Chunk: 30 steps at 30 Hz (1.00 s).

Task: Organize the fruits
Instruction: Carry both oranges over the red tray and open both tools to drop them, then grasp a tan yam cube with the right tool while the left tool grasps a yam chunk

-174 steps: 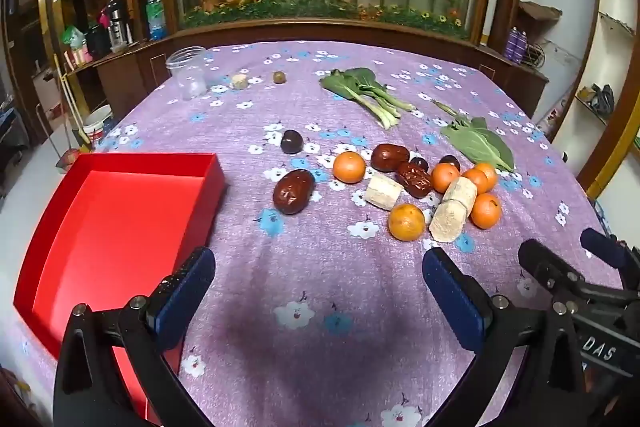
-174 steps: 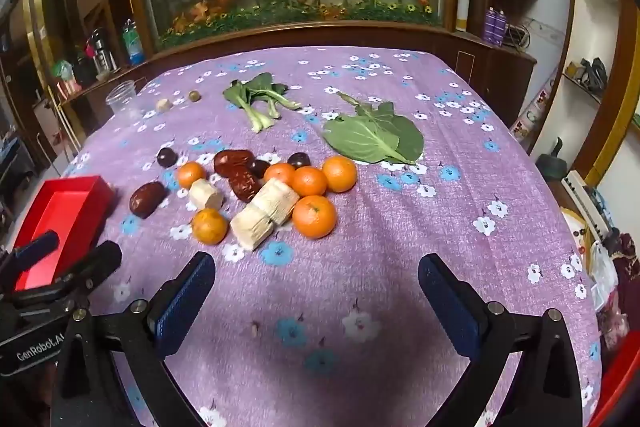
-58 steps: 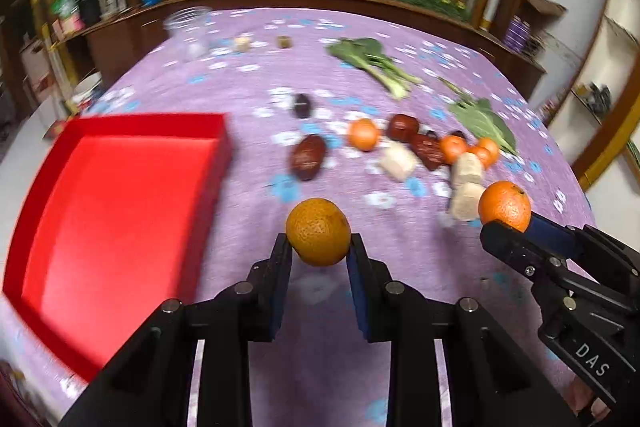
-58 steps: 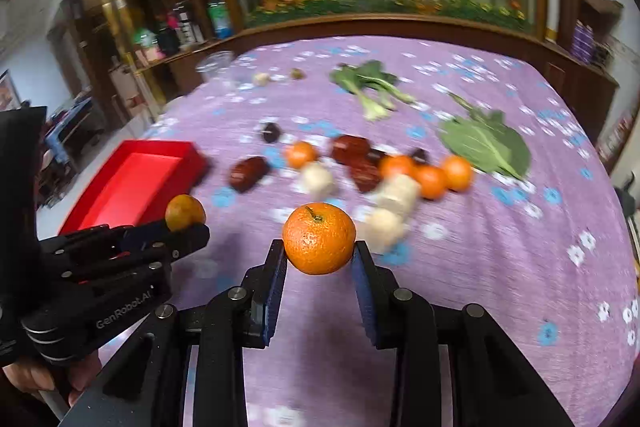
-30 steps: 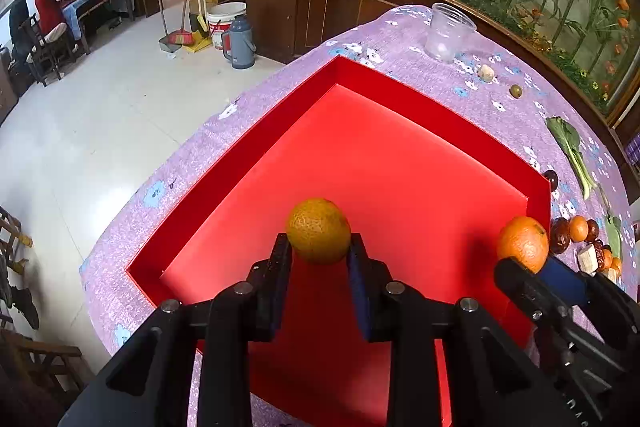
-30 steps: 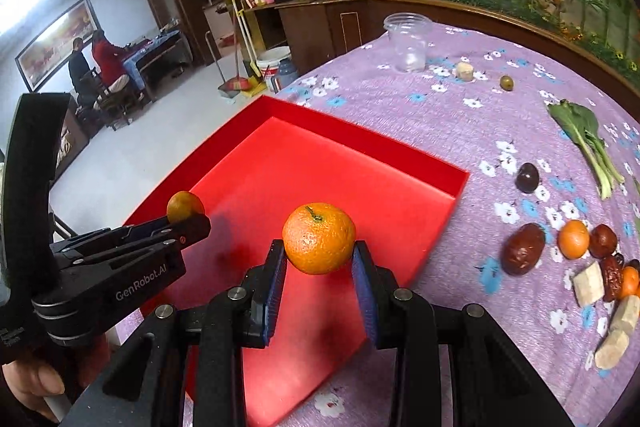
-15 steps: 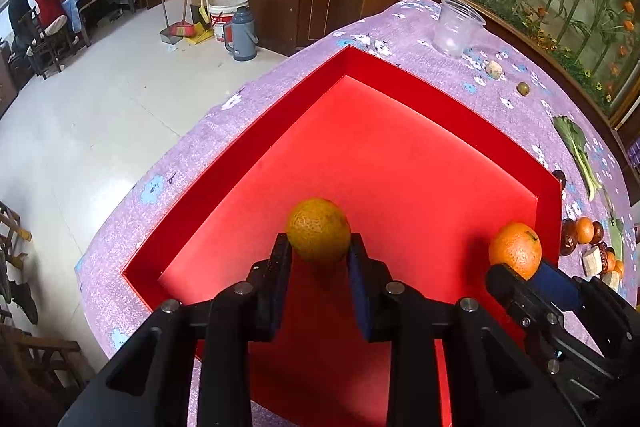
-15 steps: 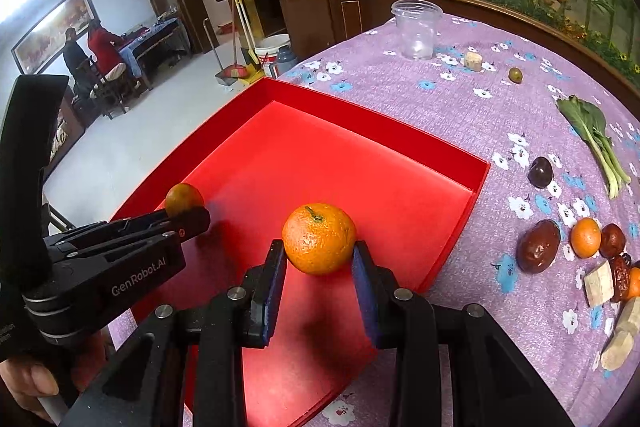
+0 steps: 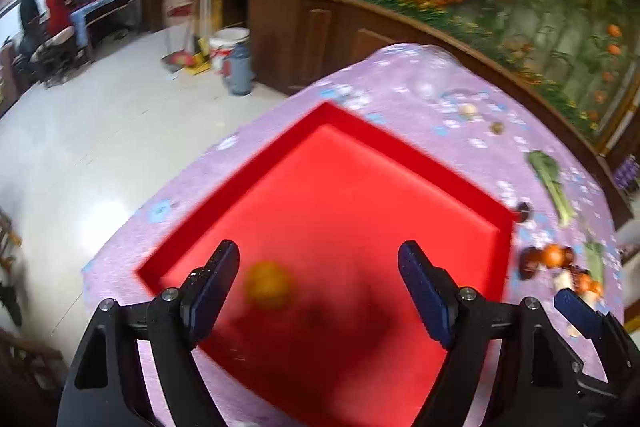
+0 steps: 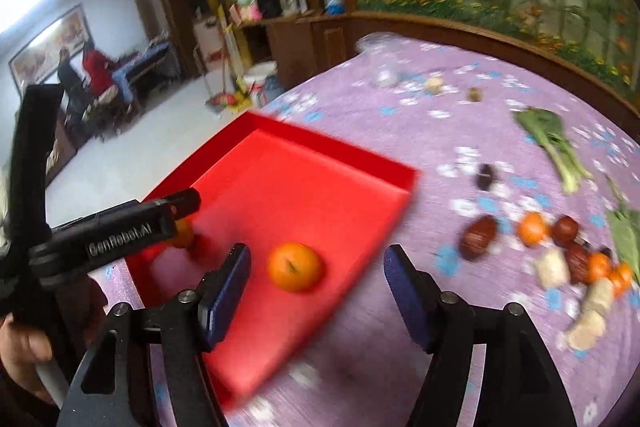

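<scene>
Both my grippers, left (image 9: 319, 281) and right (image 10: 316, 281), have fingers spread wide, gripping nothing; two oranges (image 10: 295, 267) lie in the red tray (image 10: 332, 151). Lift clear without nudging them.

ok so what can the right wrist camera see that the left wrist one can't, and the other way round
Only the right wrist view shows the brighter orange in the tray, between the open right gripper, plus the hand holding the left gripper's handle. Only the left wrist view shows the open left gripper head-on. Both share the red tray, the duller orange in it, and the fruit pile on the tablecloth.
</scene>
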Each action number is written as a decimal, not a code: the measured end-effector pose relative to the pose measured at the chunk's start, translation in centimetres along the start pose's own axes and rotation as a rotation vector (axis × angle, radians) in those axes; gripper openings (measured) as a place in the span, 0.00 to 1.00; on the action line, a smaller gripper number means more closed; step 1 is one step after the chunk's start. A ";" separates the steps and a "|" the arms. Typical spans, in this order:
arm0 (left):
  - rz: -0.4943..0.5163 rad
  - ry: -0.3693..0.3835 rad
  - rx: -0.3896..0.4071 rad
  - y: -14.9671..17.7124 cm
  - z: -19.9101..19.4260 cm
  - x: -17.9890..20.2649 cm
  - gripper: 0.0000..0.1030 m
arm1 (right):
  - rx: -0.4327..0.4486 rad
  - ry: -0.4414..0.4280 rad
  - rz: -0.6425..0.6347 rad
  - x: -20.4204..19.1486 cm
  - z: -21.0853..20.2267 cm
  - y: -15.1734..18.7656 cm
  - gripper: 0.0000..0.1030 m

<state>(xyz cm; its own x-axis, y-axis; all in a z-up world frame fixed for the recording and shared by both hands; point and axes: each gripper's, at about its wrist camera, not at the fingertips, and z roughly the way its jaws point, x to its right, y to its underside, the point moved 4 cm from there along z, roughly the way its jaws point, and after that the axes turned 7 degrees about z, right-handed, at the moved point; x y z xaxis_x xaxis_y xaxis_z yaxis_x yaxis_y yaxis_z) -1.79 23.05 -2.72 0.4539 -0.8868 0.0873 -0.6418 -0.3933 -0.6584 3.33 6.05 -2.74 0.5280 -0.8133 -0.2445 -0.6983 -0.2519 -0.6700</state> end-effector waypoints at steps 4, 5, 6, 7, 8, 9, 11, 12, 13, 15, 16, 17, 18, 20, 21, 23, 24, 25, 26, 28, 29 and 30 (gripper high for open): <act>0.105 0.096 0.006 0.5 -0.6 6.2 0.79 | 0.068 0.099 0.112 6.9 -4.3 1.6 0.72; 0.141 0.122 0.002 0.8 -0.6 7.9 0.79 | 0.077 0.129 0.142 8.6 -5.2 2.1 0.72; 0.174 0.142 -0.003 1.1 -0.5 9.5 0.79 | 0.082 0.167 0.179 10.8 -6.1 2.8 0.72; 0.203 0.158 -0.010 1.5 -0.4 10.9 0.79 | 0.082 0.195 0.204 12.5 -6.6 3.4 0.72; 0.244 0.185 -0.025 2.1 -0.1 13.1 0.79 | 0.079 0.228 0.234 14.6 -7.2 4.1 0.72; 0.272 0.202 -0.036 2.5 0.3 14.6 0.79 | 0.070 0.253 0.257 16.1 -7.4 4.7 0.71; 0.332 0.233 -0.059 3.4 1.0 17.5 0.78 | 0.045 0.286 0.303 19.0 -7.6 5.7 0.70; 0.356 0.242 -0.067 3.7 1.3 18.7 0.78 | 0.035 0.294 0.313 19.8 -7.5 6.1 0.69; 0.382 0.250 -0.080 4.0 1.8 20.0 0.78 | 0.028 0.298 0.316 20.4 -7.4 6.2 0.67; 0.408 0.262 -0.099 4.4 2.6 21.8 0.78 | 0.014 0.294 0.310 21.3 -6.7 6.2 0.63; 0.420 0.265 -0.103 4.5 2.9 22.5 0.78 | -0.002 0.290 0.304 21.7 -6.2 6.0 0.60; 0.438 0.259 -0.107 4.6 3.4 23.5 0.78 | -0.016 0.287 0.301 22.1 -5.5 5.9 0.57; 0.448 0.259 -0.107 4.5 3.6 24.0 0.78 | -0.026 0.284 0.300 22.3 -5.1 5.7 0.51; 0.468 0.256 -0.106 4.3 4.3 25.4 0.78 | -0.047 0.278 0.293 22.8 -4.1 5.5 0.49; 0.473 0.256 -0.106 4.2 4.6 25.7 0.78 | -0.052 0.272 0.292 22.8 -3.8 5.5 0.48; 0.480 0.250 -0.106 3.9 5.1 26.1 0.78 | -0.051 0.268 0.272 22.6 -3.3 5.4 0.44; 0.482 0.240 -0.108 3.8 5.5 26.4 0.78 | -0.051 0.264 0.264 22.6 -3.1 5.4 0.35; 0.482 0.242 -0.114 3.7 5.8 26.5 0.78 | -0.053 0.240 0.269 22.5 -3.0 5.3 0.30; 0.480 0.240 -0.116 3.6 6.1 26.9 0.78 | -0.056 0.235 0.269 22.4 -2.9 5.3 0.30; 0.489 0.245 -0.111 3.6 6.3 27.7 0.78 | -0.053 0.227 0.267 22.4 -3.1 5.4 0.30; 0.496 0.256 -0.106 3.5 6.3 28.2 0.78 | -0.050 0.221 0.275 22.6 -3.3 5.5 0.30; 0.503 0.261 -0.103 3.6 6.3 28.7 0.78 | -0.047 0.220 0.280 22.7 -3.5 5.5 0.30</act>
<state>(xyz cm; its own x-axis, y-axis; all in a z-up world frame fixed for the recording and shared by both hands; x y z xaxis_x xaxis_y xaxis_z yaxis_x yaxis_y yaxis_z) 12.80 -2.24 -7.32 -0.0819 -0.9963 -0.0269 -0.8020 0.0819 -0.5917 9.78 -15.65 -9.58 0.1997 -0.9464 -0.2540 -0.8255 -0.0228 -0.5640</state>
